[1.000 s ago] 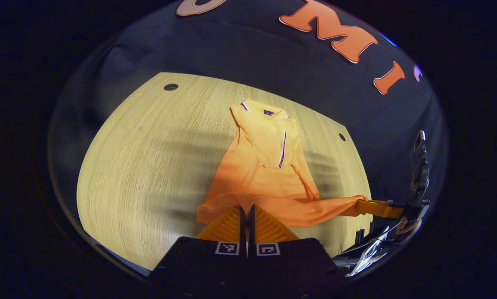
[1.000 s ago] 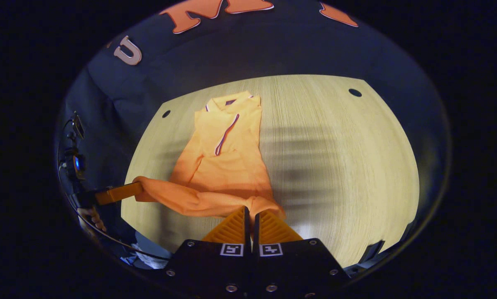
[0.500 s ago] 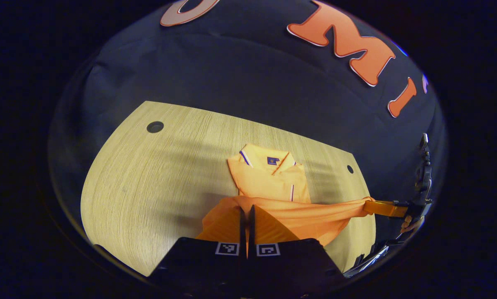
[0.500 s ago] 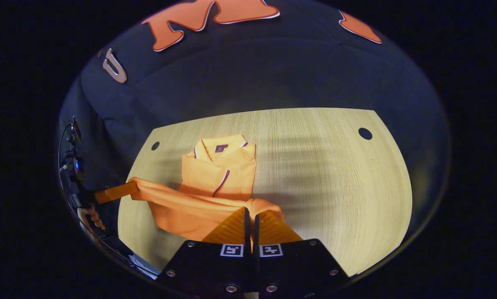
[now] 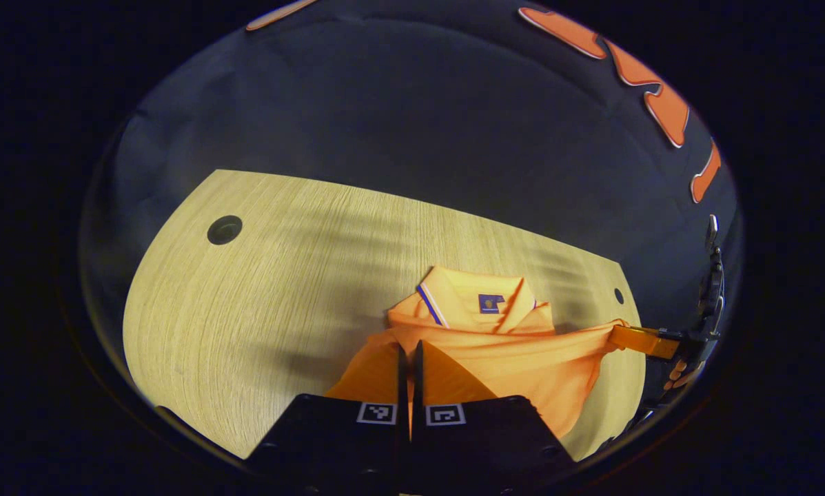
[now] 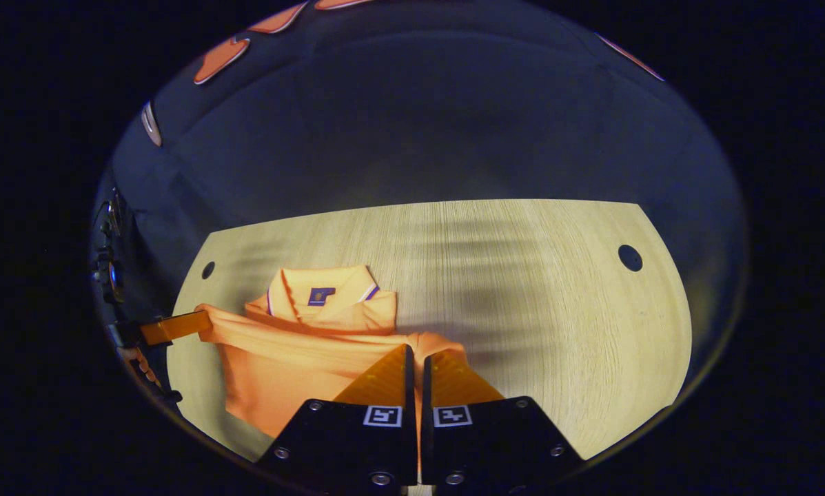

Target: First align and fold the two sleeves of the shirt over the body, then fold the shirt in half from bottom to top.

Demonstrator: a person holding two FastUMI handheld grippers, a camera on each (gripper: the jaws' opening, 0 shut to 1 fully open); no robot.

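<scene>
Left gripper view: left gripper (image 5: 409, 355) with fingers pressed together on the hem of the orange shirt (image 5: 495, 351), held raised near the collar (image 5: 477, 303); wooden table (image 5: 281, 275) beneath; right gripper (image 5: 643, 341) clamps the hem's other corner. Right gripper view: right gripper (image 6: 415, 358) closed on the hem, shirt (image 6: 295, 351) at the table's (image 6: 536, 289) left part, left gripper (image 6: 174, 327) gripping the far corner

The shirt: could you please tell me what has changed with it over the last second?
Both grippers carried the shirt's bottom hem up toward the collar, so the folded layer now covers the placket and most of the body. The left gripper and right gripper stayed shut on the hem; the collar end stayed on the table.
</scene>
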